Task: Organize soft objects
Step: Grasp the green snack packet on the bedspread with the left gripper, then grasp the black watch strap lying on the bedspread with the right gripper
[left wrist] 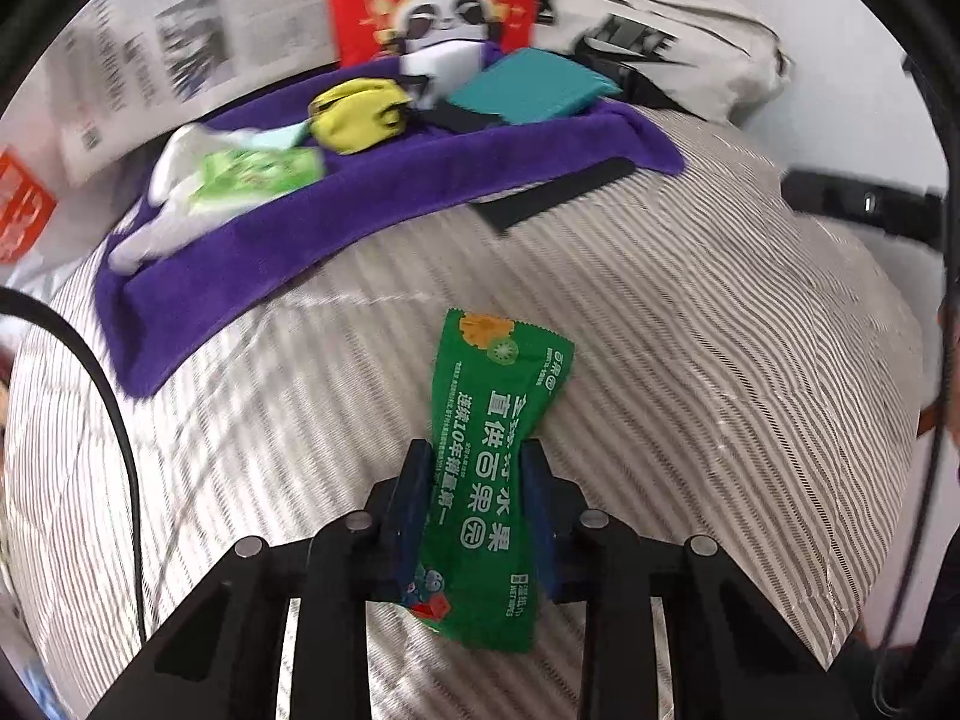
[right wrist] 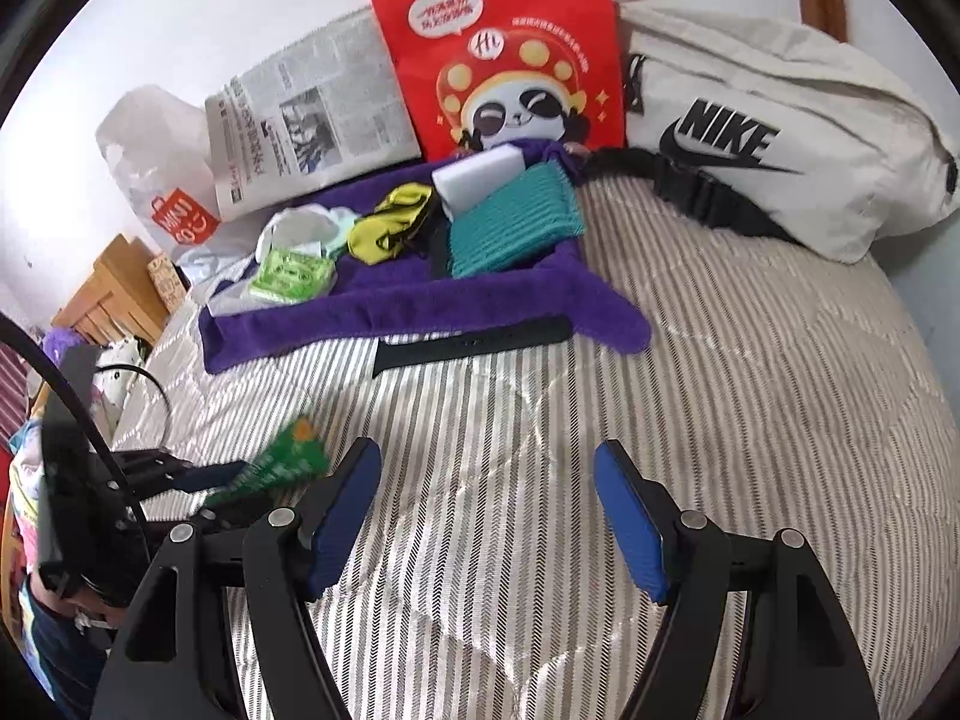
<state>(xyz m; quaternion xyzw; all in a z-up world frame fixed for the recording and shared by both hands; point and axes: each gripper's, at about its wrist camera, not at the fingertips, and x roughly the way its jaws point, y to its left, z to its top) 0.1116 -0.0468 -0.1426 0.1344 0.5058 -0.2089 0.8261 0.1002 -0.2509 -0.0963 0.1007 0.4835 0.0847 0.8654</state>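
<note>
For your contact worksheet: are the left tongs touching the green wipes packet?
Touching. The left wrist view shows the left tongs pinching the green wipes packet from both sides.

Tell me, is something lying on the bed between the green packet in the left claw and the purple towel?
Nothing visible blocks it. Between the green packet and the purple towel lies only bare striped bedspread; the black strap lies off to the side.
</note>
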